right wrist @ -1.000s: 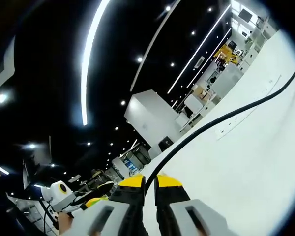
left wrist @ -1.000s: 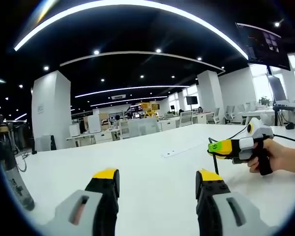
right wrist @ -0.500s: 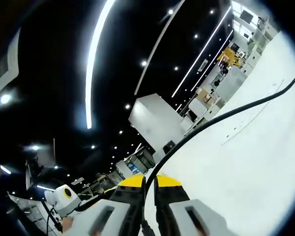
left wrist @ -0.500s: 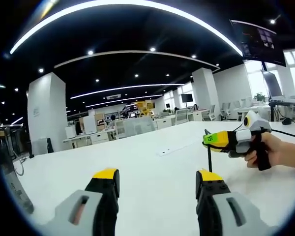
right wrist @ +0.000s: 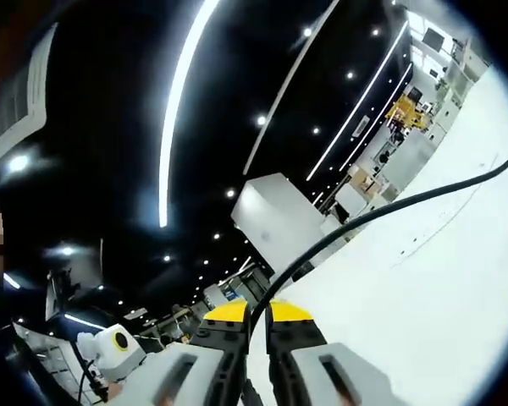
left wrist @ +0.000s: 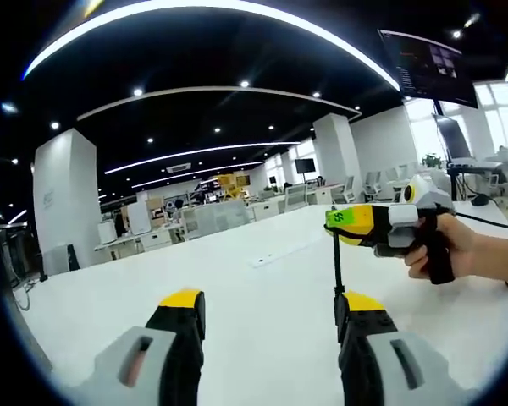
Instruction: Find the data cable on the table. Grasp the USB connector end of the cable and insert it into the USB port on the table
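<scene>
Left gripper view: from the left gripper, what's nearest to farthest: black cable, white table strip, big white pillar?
1. The black cable, hanging beside the left gripper.
2. The white table strip, mid-table ahead.
3. The big white pillar, far left.

Our left gripper (left wrist: pixel 271 303) points forward and sits level, its two yellow-tipped jaws standing wide apart with nothing between them. In the left gripper view, our right gripper (left wrist: pixel 335 222) is held up off to the right, lying sideways with its tips toward the left. Our right hand (left wrist: pixel 444 249) is wrapped round its handle (fingers (left wrist: pixel 430 258) curled on the grip). In the right gripper view its jaws are drawn nearly together, pinching the cable (right wrist: pixel 364 216) between them.
</scene>
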### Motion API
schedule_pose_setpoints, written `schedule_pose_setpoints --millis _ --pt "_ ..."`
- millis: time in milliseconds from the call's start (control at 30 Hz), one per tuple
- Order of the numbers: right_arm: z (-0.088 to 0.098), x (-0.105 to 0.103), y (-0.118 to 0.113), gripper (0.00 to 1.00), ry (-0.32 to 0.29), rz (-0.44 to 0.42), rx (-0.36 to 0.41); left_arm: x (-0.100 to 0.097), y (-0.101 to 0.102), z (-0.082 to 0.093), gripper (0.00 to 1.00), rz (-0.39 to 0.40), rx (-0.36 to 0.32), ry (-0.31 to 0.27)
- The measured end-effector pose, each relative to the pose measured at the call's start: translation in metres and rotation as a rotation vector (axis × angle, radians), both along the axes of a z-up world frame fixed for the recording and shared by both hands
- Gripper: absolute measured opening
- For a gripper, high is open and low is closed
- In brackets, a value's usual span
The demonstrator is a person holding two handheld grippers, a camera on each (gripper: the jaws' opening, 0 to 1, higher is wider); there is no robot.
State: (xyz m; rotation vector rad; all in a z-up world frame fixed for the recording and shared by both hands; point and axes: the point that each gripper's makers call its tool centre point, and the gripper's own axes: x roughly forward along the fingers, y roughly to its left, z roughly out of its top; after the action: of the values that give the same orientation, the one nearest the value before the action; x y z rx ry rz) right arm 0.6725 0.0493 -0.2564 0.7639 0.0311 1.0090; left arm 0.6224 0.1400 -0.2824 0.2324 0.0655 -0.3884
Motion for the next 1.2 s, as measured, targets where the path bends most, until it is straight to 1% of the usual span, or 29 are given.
schedule_pose_setpoints --millis 133,267,400,533,633,833,900,933,1067,1200 --pt "0.003 -0.001 0.0 0.09 -0.01 0.003 0.009 -0.003 -0.014 -0.003 0.63 -0.047 0.021 0.0" --pt "0.006 -0.002 0.0 0.09 -0.023 0.005 0.013 -0.006 -0.024 -0.007 0.63 -0.074 0.049 0.001" --pt "0.009 -0.006 0.002 0.09 -0.039 0.012 0.019 -0.007 -0.03 -0.011 0.62 -0.076 0.084 -0.002" --pt "0.012 -0.008 0.003 0.09 -0.049 0.021 0.022 -0.008 -0.035 -0.013 0.58 -0.076 0.143 -0.027" --pt "0.012 -0.008 0.003 0.09 -0.051 0.026 0.024 -0.009 -0.037 -0.013 0.55 -0.081 0.152 -0.032" --pt "0.015 -0.01 0.004 0.09 -0.059 0.037 0.029 -0.009 -0.041 -0.019 0.55 -0.088 0.172 -0.019" --pt "0.015 -0.011 0.004 0.09 -0.06 0.038 0.031 -0.009 -0.041 -0.02 0.52 -0.08 0.183 -0.027" --pt "0.016 -0.012 0.005 0.09 -0.063 0.044 0.031 -0.009 -0.04 -0.019 0.51 -0.07 0.201 -0.041" --pt "0.016 -0.014 0.008 0.1 -0.071 0.055 0.023 -0.009 -0.04 -0.018 0.44 -0.061 0.242 -0.065" --pt "0.014 -0.016 0.011 0.1 -0.073 0.063 0.012 -0.009 -0.039 -0.018 0.39 -0.062 0.253 -0.071"
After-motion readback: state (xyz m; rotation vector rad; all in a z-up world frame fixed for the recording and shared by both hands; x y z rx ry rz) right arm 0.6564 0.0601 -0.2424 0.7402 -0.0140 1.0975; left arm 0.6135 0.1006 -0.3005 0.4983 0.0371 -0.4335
